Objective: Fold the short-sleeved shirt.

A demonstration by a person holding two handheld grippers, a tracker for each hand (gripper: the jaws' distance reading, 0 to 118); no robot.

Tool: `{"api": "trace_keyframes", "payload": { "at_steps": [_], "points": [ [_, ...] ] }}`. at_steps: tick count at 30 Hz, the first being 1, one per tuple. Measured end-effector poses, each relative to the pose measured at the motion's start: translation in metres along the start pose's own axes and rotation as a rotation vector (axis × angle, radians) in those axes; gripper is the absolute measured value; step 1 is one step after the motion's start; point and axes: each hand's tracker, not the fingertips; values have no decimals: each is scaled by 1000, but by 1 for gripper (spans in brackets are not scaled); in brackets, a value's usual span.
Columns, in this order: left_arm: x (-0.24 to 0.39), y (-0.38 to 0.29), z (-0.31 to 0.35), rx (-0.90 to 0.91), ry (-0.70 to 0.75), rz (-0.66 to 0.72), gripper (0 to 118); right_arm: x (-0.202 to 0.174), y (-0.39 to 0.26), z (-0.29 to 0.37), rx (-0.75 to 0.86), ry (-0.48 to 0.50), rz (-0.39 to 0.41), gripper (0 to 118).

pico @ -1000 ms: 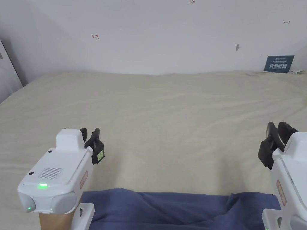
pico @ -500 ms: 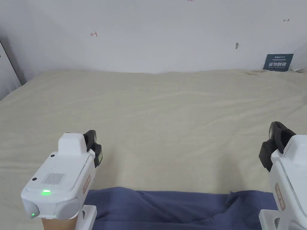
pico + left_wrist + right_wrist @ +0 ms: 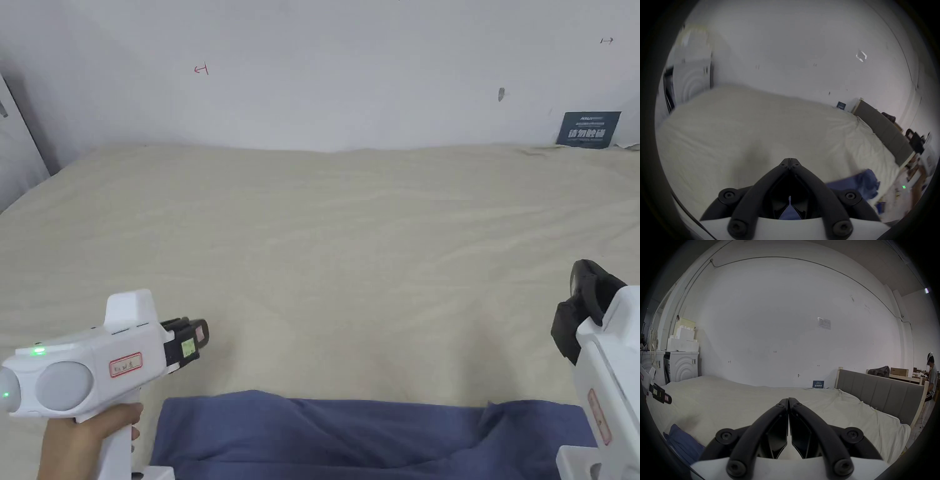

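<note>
Ahead, I see a wide bed (image 3: pixel 350 250) covered with a cream sheet, set against a white wall (image 3: pixel 325 69). A grey padded headboard (image 3: pixel 875 391) stands along one side of it in the right gripper view, and a white appliance (image 3: pixel 680 366) stands at the far left corner.

The short-sleeved shirt (image 3: pixel 369 434), dark blue, lies in loose folds on the near edge of the bed, between my two tools. I also see it at lower right in the left gripper view (image 3: pixel 864 183) and at lower left in the right gripper view (image 3: pixel 682 441).

The left claw (image 3: pixel 195 334) is held above the sheet just beyond the shirt's left corner, tilted onto its side. Its jaws are clenched together on nothing (image 3: pixel 790 160). A hand (image 3: pixel 81 437) grips its handle.

The right claw (image 3: pixel 584 294) sits at the right edge, above the sheet. Its jaws meet at the tips (image 3: pixel 788 400), with nothing between them.
</note>
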Motion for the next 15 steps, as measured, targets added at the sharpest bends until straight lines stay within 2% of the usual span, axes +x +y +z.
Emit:
{"api": "trace_keyframes", "payload": {
  "at_steps": [5, 9, 11, 12, 13, 14, 15],
  "points": [
    [-43, -11, -15, -195, -16, 23, 0, -1, -5, -4, -19, 3, 6, 1],
    [-70, -27, -23, -266, 2, 69, 0, -3, -10, -6, -42, 4, 11, 1],
    [-90, -34, -28, -315, -16, 131, 6, -5, -13, -8, -55, 6, 17, 1],
    [-97, -37, -29, -321, -26, 157, 15, -5, -15, -9, -62, 7, 19, 1],
    [-104, -40, -31, -333, -33, 167, 29, -6, -16, -9, -67, 10, 20, 1],
    [-110, -43, -33, -341, -26, 174, 50, -6, -17, -10, -74, 12, 20, 1],
    [-113, -45, -35, -357, -14, 172, 65, -7, -17, -11, -78, 12, 21, 1]
  ]
}}
